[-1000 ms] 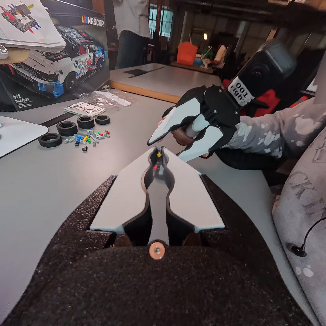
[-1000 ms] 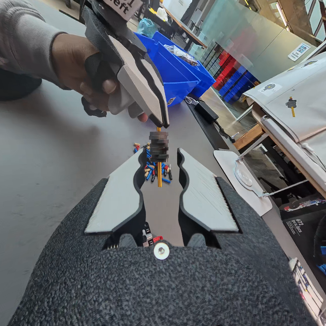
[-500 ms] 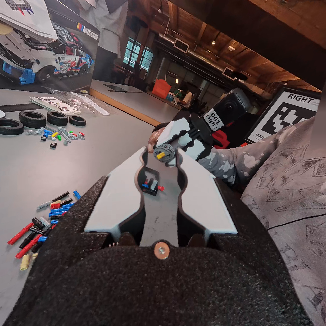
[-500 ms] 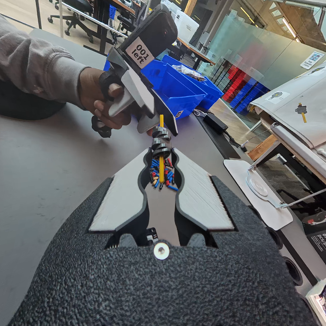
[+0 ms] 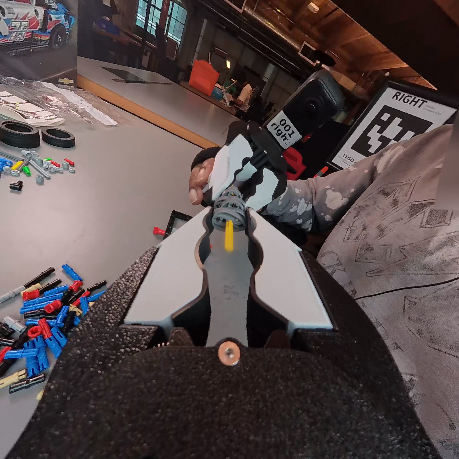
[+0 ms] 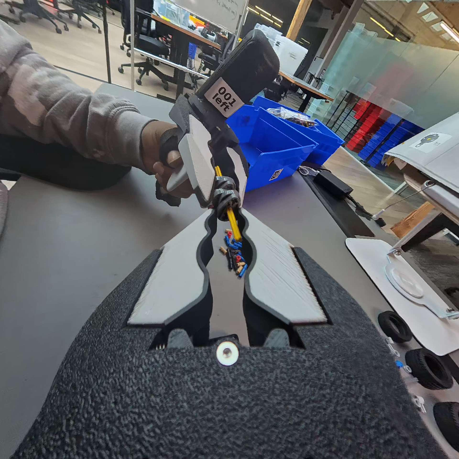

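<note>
Both claws meet over the grey tabletop [image 5: 104, 223] on one small part: a stack of grey gears [image 5: 229, 213] threaded on a yellow axle [image 5: 228, 235]. In the left wrist view the left claw [image 5: 228, 218] pinches the near end of the gears between its fingertips, and the axle's cross-shaped end pokes back toward that camera. The right claw [image 5: 229, 191] closes on the far end of the same stack. In the right wrist view the right claw [image 6: 227, 213] has its tips at the gears [image 6: 224, 196], with the axle [image 6: 233, 224] slanting down toward the camera and its other end showing above the stack inside the left claw [image 6: 221, 186]. The long axis runs from one claw to the other, held above the tabletop.

Each claw carries a white sticker with writing below its black camera. A framed white sign with a black block pattern [image 5: 397, 126] stands behind the right sleeve. A toy box printed with a race car [image 5: 34, 32] stands at far left.

Two black tyres [image 5: 37, 135] are seen whole in the left wrist view; three [image 6: 427, 370] show at the right edge of the right wrist view. A heap of blue, red, black and tan pins [image 5: 42, 315] lies by the left claw, too many to count. Blue bins [image 6: 278, 141] sit at the tabletop's far edge.
</note>
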Motion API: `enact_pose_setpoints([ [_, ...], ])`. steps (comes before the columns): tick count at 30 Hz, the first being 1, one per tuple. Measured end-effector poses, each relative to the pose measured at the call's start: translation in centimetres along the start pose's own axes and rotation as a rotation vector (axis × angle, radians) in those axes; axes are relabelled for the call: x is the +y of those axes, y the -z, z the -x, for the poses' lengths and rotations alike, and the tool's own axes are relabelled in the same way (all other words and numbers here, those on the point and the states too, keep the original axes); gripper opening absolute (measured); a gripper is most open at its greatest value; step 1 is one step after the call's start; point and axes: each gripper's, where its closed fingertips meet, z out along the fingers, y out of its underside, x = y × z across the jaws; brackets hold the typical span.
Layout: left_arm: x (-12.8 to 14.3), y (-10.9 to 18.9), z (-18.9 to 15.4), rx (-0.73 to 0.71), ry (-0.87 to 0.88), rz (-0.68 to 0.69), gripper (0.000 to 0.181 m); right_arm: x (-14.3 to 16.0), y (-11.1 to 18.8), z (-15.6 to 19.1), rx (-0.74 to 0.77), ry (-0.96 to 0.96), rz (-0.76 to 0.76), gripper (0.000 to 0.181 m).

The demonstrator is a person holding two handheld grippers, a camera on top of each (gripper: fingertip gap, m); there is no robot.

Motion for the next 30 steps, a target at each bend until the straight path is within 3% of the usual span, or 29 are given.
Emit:
enact_pose_setpoints([
  [17,1.1,-0.2,-0.3,-0.006,-0.066,0.086,0.025,0.3,0.8,0.7,-0.113,-0.043,-0.002,0.015],
  [24,2.7,-0.1,-0.5,-0.029,-0.157,0.175,0.025,1.3,0.5,2.4,-0.206,-0.112,0.020,0.027],
  [30,3.0,0.0,-1.0,-0.001,-0.164,0.195,0.025,0.9,0.8,2.9,-0.229,-0.094,-0.010,0.024],
])
